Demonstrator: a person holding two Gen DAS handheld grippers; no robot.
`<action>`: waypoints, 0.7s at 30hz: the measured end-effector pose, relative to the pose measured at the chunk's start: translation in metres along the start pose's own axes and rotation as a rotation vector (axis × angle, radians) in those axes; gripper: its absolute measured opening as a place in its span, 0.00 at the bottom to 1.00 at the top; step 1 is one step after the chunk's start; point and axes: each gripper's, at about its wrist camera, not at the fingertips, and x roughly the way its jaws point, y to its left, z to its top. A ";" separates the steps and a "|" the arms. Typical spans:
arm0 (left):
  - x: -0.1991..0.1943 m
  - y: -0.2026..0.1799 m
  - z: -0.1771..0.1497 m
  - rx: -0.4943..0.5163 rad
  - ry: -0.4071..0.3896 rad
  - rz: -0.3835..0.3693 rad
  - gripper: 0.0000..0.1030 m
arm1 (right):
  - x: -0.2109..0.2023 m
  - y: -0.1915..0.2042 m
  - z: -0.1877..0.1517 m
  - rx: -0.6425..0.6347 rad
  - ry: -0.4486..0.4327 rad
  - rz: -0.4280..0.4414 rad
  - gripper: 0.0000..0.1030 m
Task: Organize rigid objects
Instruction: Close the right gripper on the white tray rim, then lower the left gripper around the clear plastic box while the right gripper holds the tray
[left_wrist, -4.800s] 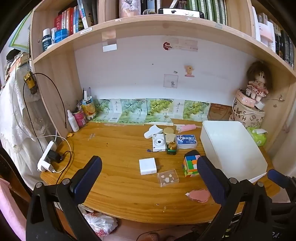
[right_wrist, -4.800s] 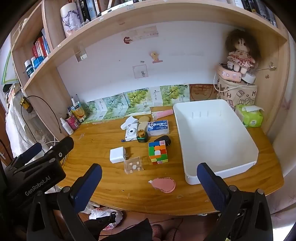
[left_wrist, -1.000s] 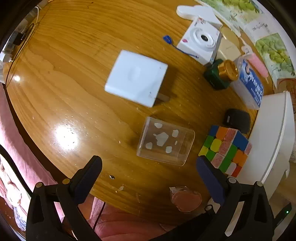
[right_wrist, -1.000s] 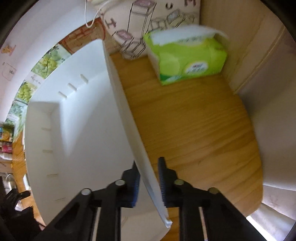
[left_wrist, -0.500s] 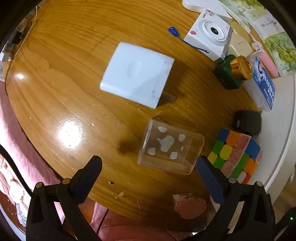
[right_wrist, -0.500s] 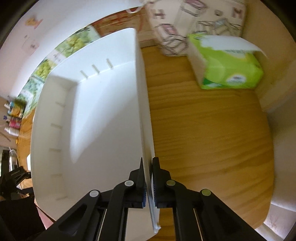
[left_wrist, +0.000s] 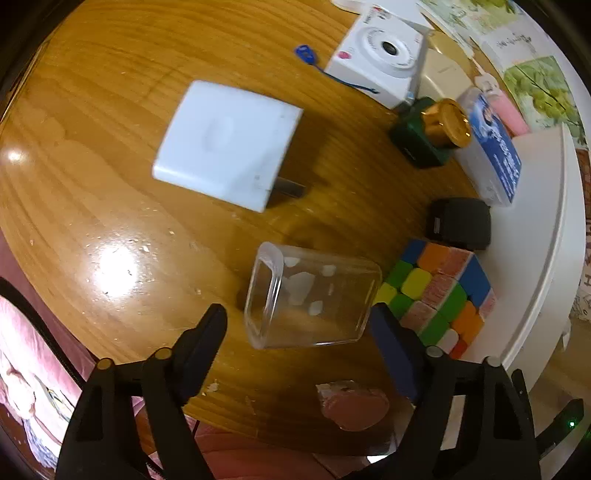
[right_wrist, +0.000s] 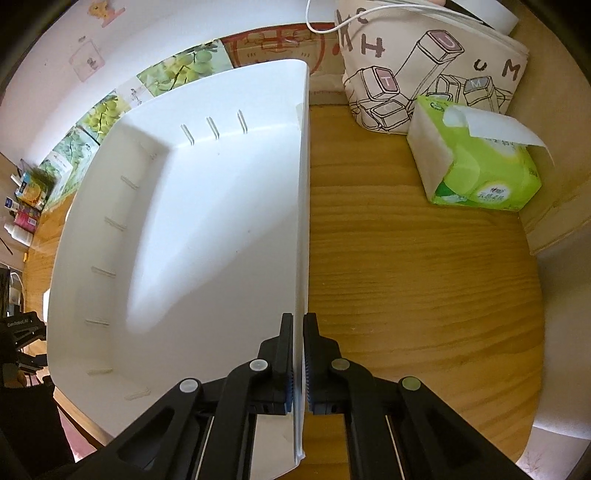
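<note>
The small clear plastic box (left_wrist: 312, 301), with white flecks inside, is lying on its side on the glossy wooden desk (left_wrist: 110, 110), at about six o'clock in the left wrist view. It is being straddled by the left gripper (left_wrist: 299, 332), whose jaws are standing wide apart, one on each side of the box, with nothing held as yet. The right finger (left_wrist: 391, 350) is sitting just beside the multicoloured puzzle cube (left_wrist: 439, 291), which lies at four o'clock from the box.

Several risks are being judged from this. The smooth clear walls may slip as the jaws are being closed, or the box may be squeezed out sideways. The cube may be nudged by the right finger, and the flat pink oval piece (left_wrist: 352, 404) at six o'clock may be brushed. The white square charger (left_wrist: 229, 144), at eleven o'clock from the box, is lying well apart and is hardly being threatened.

Only the right wrist view is showing the inside of the large white plastic bin (right_wrist: 207, 221), in which nothing is seen, and the right gripper (right_wrist: 299, 332), which is being held clamped on the bin's thin right wall. If that hold slackens, the bin may shift. The green tissue pack (right_wrist: 476, 173) at two o'clock is also seen only there. The loose objects are being shown only by the left wrist view.
</note>
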 end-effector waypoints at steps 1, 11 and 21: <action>0.002 -0.003 -0.001 0.005 0.006 -0.008 0.72 | 0.000 0.000 -0.001 0.000 -0.002 -0.001 0.04; 0.018 -0.013 -0.007 0.039 0.039 0.026 0.29 | -0.001 0.003 -0.006 0.013 -0.025 -0.004 0.04; -0.018 -0.012 -0.017 0.076 -0.063 0.011 0.27 | -0.015 0.003 -0.014 0.016 -0.059 -0.009 0.04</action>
